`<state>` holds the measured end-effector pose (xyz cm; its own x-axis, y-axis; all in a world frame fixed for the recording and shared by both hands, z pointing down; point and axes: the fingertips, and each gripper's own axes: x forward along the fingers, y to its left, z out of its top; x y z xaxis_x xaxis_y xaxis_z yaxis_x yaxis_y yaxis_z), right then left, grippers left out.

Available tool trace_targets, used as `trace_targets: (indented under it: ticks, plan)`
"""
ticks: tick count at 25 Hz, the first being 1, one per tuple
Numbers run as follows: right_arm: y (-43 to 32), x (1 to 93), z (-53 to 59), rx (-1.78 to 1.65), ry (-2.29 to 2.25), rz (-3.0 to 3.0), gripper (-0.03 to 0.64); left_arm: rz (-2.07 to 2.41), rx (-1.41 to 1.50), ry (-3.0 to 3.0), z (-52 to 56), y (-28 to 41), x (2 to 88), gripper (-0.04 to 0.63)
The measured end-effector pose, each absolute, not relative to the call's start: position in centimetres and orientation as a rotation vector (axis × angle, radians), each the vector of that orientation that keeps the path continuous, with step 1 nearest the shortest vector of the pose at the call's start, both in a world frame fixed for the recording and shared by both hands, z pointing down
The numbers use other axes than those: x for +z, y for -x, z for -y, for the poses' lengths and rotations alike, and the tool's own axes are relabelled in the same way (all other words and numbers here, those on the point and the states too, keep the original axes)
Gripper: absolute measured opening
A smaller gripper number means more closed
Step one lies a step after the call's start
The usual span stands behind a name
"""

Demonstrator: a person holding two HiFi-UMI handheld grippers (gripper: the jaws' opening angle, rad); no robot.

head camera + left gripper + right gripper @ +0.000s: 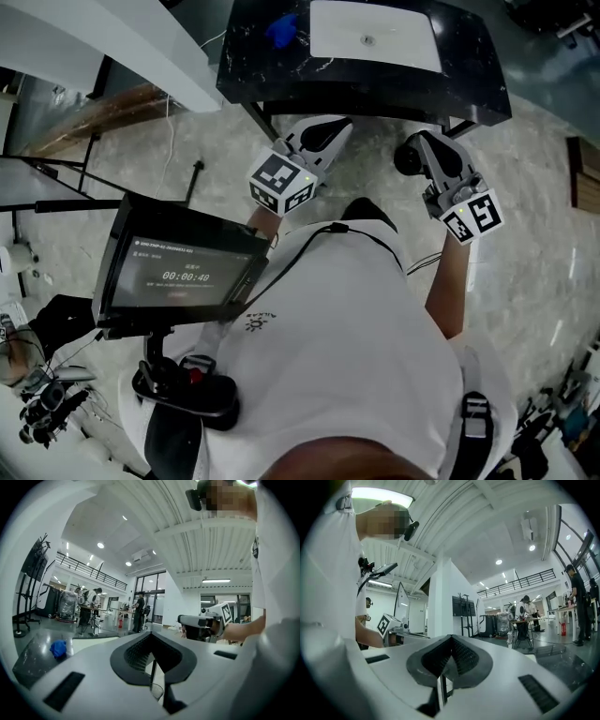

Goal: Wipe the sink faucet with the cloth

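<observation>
Pale, veined stone floor (525,187) spreads under the whole scene, and it lies open between the person and the black, white-flecked stone countertop (469,80) at the top of the head view. A white rectangular sink basin (403,42) is set into that countertop. The crumpled blue cloth (281,28) lies on the black surface just beside the basin's left rim, near the counter's left end, with neither gripper touching it.

Both grippers are held out in front of the person's white shirt (337,356), short of the counter's front edge and well apart from it. The left gripper (323,136) has its jaws pressed together with nothing between them, as its own view shows. The right gripper (417,155) is likewise closed and empty. A strip of bare floor separates the two.

On the left, a black tablet screen on a stand (178,272) sits close to the left gripper's marker cube, narrowing the space there. A white slanted panel (141,47) juts in near the counter's left corner, and dark frame legs (258,117) run down below that corner. To the right of the right gripper the floor stays open as far as a wooden edge (574,173).
</observation>
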<state>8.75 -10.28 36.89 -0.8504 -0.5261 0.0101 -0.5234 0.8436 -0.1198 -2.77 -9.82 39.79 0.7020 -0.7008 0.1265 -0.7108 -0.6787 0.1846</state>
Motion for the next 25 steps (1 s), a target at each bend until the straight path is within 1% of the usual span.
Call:
trace_targets:
  ticks: [5,16,25]
  plan:
    - [-8.6,36.5,9.8,-0.167,0.812,-3.016,0.005,1.122,0.068,-2.693,9.1,2.3,40.0,0.002]
    - [-5.2,38.9,8.7,-0.212,0.714,-3.042,0.005,1.230,0.152,-2.642,7.9,6.1,41.3,0.003]
    - [-3.6,40.0,7.9,-0.196,0.667,-3.088,0.005,1.275,0.154,-2.623,7.7,7.2,41.3,0.002]
